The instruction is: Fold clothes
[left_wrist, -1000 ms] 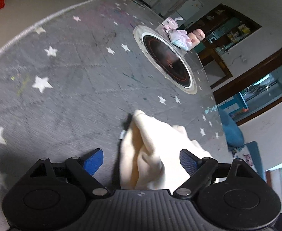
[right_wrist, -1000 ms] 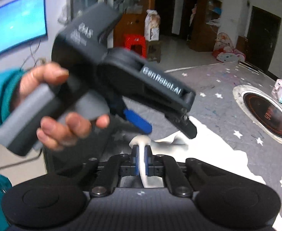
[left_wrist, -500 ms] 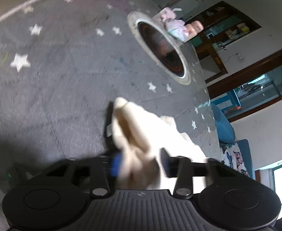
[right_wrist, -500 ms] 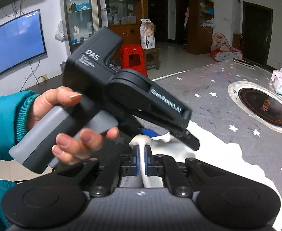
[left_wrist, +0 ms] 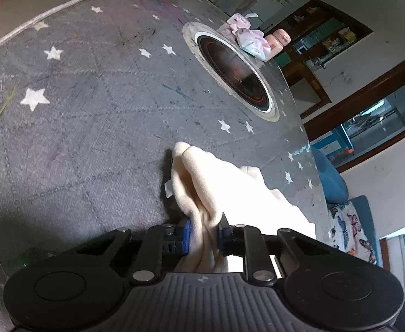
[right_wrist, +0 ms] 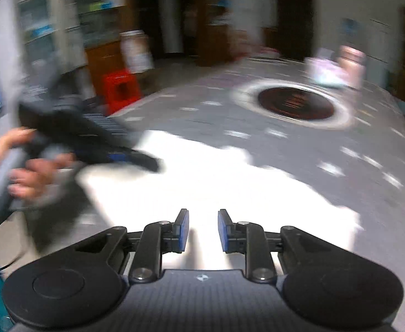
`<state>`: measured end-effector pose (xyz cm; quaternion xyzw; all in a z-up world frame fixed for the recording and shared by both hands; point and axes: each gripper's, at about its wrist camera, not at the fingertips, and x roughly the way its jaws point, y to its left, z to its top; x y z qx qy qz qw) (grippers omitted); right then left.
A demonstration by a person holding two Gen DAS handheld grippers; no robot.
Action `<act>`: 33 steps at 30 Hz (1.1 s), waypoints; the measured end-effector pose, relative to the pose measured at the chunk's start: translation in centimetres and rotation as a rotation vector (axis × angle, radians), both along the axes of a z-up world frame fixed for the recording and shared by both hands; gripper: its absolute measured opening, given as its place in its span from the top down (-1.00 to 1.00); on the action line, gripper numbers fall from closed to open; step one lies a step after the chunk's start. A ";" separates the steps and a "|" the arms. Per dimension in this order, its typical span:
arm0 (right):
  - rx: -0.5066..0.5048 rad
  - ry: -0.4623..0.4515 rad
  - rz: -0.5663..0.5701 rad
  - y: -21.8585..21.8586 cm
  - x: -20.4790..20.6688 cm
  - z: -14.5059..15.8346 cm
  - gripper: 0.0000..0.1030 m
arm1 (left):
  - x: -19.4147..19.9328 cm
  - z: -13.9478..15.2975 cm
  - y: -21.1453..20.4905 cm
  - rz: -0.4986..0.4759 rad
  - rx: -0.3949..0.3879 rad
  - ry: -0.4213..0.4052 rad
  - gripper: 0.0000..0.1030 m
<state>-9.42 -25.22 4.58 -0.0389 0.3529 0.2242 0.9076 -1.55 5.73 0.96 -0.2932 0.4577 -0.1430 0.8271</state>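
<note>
Left gripper (left_wrist: 204, 235): both blue pads clenched on a bunched fold of the cream garment (left_wrist: 216, 182), fabric running up between them. Garment lies on the near part of the grey star-print table (left_wrist: 91, 105), near of the round inset burner (left_wrist: 231, 66). Right gripper (right_wrist: 202, 231): released, pads apart with a gap, hovering over the garment. Right view heavily blurred. Tissue pack (left_wrist: 251, 41) at far edge.

my left gripper (left_wrist: 204, 235) is matt black plastic with ribbed casing and blue rubbery pads, and the cream garment (left_wrist: 210, 191) in it looks soft and fleecy. the grey star-printed table cover (left_wrist: 78, 116) is a rough woven cloth. the round cooktop (left_wrist: 231, 67) far right shines like glossy glass.
</note>
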 end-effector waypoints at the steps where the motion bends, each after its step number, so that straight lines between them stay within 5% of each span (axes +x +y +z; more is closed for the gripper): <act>1: 0.006 0.003 -0.052 -1.3 0.3 -0.2 0.54 | 0.0 0.1 -0.1 -0.003 0.010 -0.003 0.60; 5: 0.055 0.034 -0.184 -4.8 1.9 -1.5 0.29 | 0.2 0.4 -0.6 -0.013 0.044 -0.006 0.60; 12: 0.166 0.085 -0.346 -9.3 4.5 -3.7 0.25 | 0.7 0.9 -1.3 -0.029 0.096 -0.010 0.60; 13: 0.185 0.088 -0.341 -9.3 4.6 -3.8 0.27 | 0.8 1.0 -1.4 -0.031 0.102 -0.010 0.60; 15: 0.224 0.096 -0.330 -9.2 4.7 -3.9 0.74 | 0.9 1.3 -1.7 -0.036 0.114 -0.014 0.61; 17: 0.251 0.095 -0.320 -9.1 4.7 -3.8 0.78 | 1.1 2.0 -2.1 -0.046 0.128 -0.030 0.62; 26: 0.222 -0.060 -0.310 -10.3 3.7 1.3 0.81 | 3.1 5.4 -6.5 -0.148 0.155 -0.134 0.65; 33: 0.123 -0.140 -0.408 -14.1 4.8 4.3 0.81 | 6.0 6.5 -12.4 -0.219 0.163 -0.178 0.65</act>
